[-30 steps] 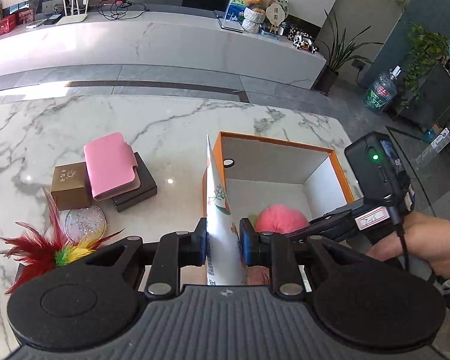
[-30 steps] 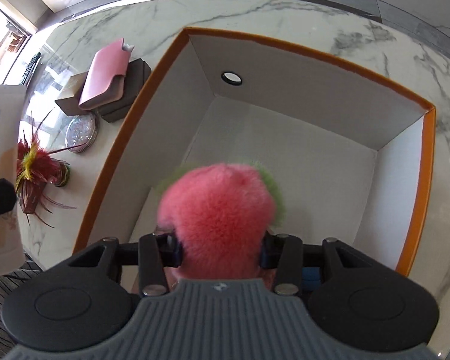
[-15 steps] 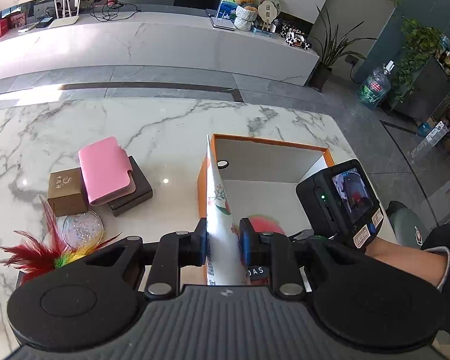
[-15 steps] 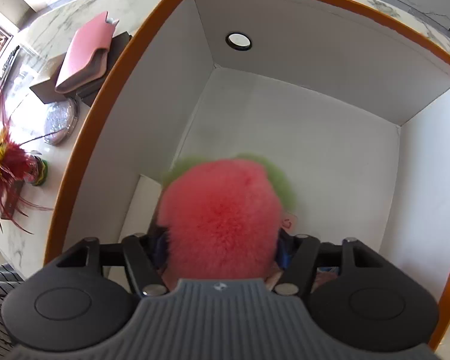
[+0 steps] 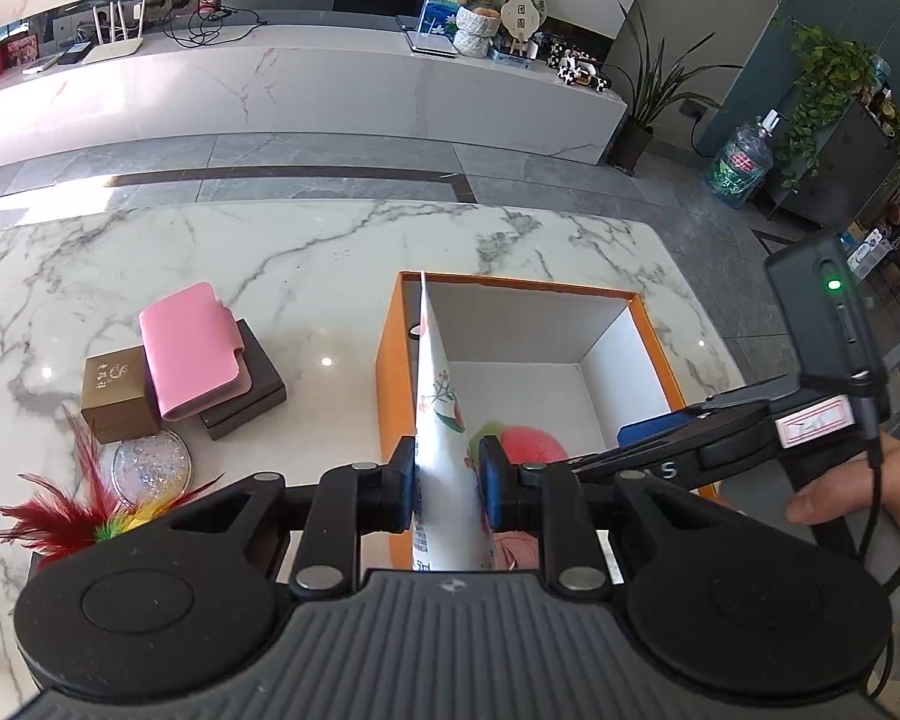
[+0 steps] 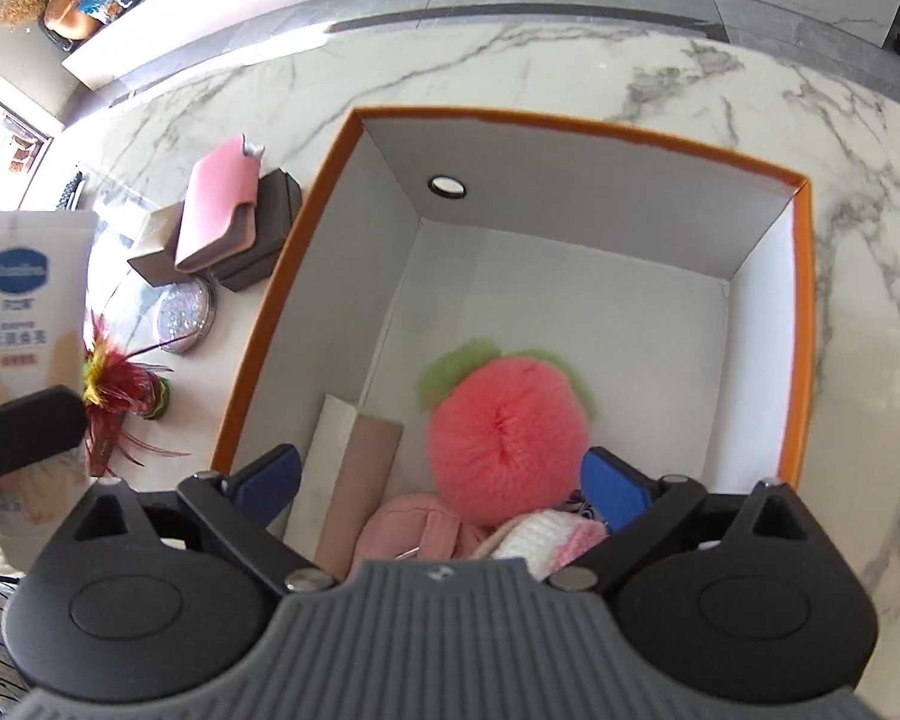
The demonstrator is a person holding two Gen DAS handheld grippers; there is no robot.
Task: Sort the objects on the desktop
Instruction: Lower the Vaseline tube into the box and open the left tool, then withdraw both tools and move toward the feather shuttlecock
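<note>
An orange-rimmed white box (image 6: 801, 312) (image 5: 390, 360) stands on the marble table. A pink pompom with green tufts (image 6: 504, 426) (image 5: 531, 444) lies inside it on other soft pink and white things. My right gripper (image 6: 444, 483) hangs above the box, its jaws opening wide, and the blue pads stand clear of the pompom. My left gripper (image 5: 447, 483) is shut on a white lotion tube (image 5: 441, 420) (image 6: 21, 288), held upright over the box's left wall.
Left of the box lie a pink wallet (image 5: 189, 348) on a dark box (image 5: 252, 390), a small brown box (image 5: 117, 390), a glitter disc (image 5: 150, 465) and a red feather toy (image 5: 72, 516). A hand (image 5: 858, 492) holds the right gripper. A beige card (image 6: 360, 480) leans inside the box.
My right gripper has let go of the pink pompom, opened wide and risen. The pompom now rests in the box. The left gripper still holds the tube in place.
</note>
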